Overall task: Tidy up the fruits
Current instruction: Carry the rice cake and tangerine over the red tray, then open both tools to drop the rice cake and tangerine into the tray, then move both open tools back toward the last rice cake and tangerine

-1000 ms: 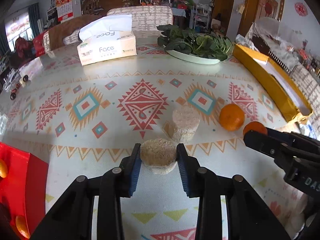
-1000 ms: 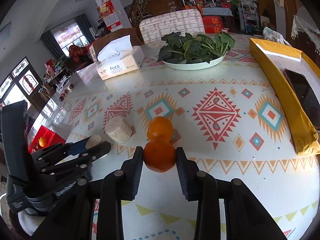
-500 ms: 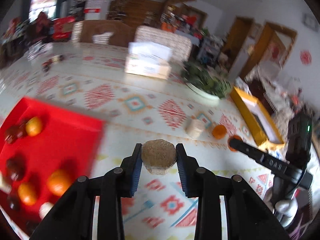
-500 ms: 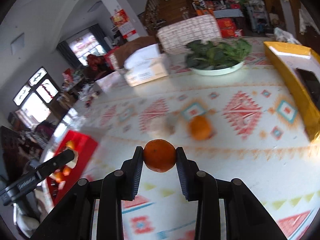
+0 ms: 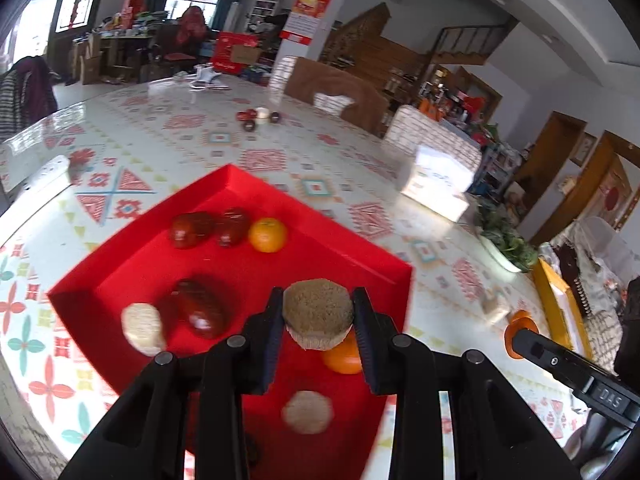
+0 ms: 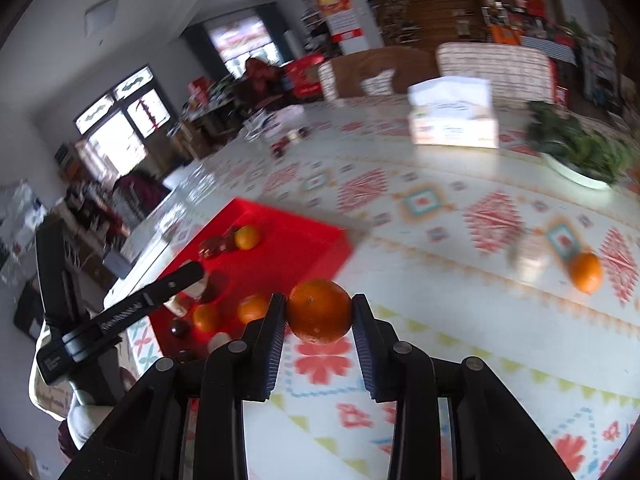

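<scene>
Both hands loaded, tray next

The left gripper (image 5: 318, 316) has its jaws closed on a tan puck (image 5: 318, 312), held directly above the red tray (image 5: 280, 216), so it is the nearer to a drop. The right gripper (image 6: 319, 312) has its jaws clamped on an orange (image 6: 319, 310) over the patterned desk (image 6: 460, 320), with the tray at 10 o'clock. Farther off at 2 o'clock, another orange (image 6: 586, 278) sits loose, then a tissue box (image 6: 454, 120) and greens (image 6: 580, 152).
</scene>
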The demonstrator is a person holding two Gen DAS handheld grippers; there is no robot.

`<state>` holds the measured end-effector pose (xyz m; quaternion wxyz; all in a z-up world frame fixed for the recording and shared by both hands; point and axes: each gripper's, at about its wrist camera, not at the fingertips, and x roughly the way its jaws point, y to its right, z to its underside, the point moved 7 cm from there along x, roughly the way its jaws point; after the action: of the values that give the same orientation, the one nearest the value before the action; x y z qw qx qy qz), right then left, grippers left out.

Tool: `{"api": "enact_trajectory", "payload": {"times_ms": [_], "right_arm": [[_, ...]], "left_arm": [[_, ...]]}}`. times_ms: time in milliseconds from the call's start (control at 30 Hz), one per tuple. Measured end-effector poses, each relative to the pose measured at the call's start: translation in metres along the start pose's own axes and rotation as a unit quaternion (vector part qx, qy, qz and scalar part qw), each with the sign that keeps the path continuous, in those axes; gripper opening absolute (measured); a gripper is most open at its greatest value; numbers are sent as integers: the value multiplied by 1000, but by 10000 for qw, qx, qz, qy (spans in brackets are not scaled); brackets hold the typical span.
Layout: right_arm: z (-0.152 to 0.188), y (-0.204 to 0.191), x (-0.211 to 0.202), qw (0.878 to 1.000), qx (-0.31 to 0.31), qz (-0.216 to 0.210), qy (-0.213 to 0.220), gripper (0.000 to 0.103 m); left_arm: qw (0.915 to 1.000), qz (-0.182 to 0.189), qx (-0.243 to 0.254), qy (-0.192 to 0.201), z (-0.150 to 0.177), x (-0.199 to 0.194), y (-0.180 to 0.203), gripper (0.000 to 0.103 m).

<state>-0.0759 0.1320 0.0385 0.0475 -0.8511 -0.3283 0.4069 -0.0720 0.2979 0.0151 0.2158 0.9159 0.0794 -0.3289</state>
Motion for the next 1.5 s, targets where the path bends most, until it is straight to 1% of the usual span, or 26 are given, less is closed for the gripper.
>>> {"api": "enact_trajectory", "payload": {"times_ms": [100,200,400,467,567,633,733,767,867,900,967,1033,1100,1200,1333,1367,1400,1500], "right_arm": [[-2,-19,25,9997,-169,-46,-194,36],[-3,-34,47,9989,-296,-59,-358,36],[-9,-47,87,9969,-436,33,-659,36],[-11,-50,101,9960,-476,83,-753,36],[-11,-53,117,9951,-484,116,-859,37],[-11,-55,123,9948,-463,110,-900,37],[-11,-58,129,9943,-495,137,-930,37],[-11,-59,129,9942,-511,148,-936,37],[-12,-61,128,9942,-541,175,-912,38],[-13,-61,127,9944,-543,189,-888,42],[-15,-61,122,9952,-527,158,-813,44],[-18,-61,116,9959,-503,141,-741,45],[-21,-60,109,9965,-488,142,-669,47],[-23,-55,98,9974,-404,174,-572,54],[-28,-41,76,9987,-192,269,-381,57],[-30,-36,67,9993,-45,226,-296,63],[-32,-31,59,9996,90,170,-210,72],[-40,-16,24,9987,480,-28,150,85]], "left_arm": [[9999,-163,51,8,1,5,-13,32],[9998,-218,-2,-36,1,10,-28,32],[9992,-368,-136,-105,-1,16,-55,32],[9991,-380,-163,-108,-3,16,-59,32],[9991,-392,-128,-78,-6,14,-60,35],[9992,-397,-75,-42,-8,12,-58,40],[9992,-402,1,17,-9,8,-53,45],[9992,-399,16,25,-9,8,-52,46],[9993,-359,25,62,-10,4,-48,53],[9994,-349,24,74,-11,4,-47,55],[9993,-349,23,94,-12,1,-45,56],[9994,-341,30,108,-12,-1,-43,61],[9993,-352,56,140,-13,-4,-41,64],[9992,-344,88,181,-13,-8,-36,66],[9992,-288,118,250,-13,-16,-28,67],[9992,-271,127,271,-13,-19,-26,67],[9992,-255,138,291,-13,-22,-24,67],[9989,-197,188,394,-14,-34,-15,69]]}}
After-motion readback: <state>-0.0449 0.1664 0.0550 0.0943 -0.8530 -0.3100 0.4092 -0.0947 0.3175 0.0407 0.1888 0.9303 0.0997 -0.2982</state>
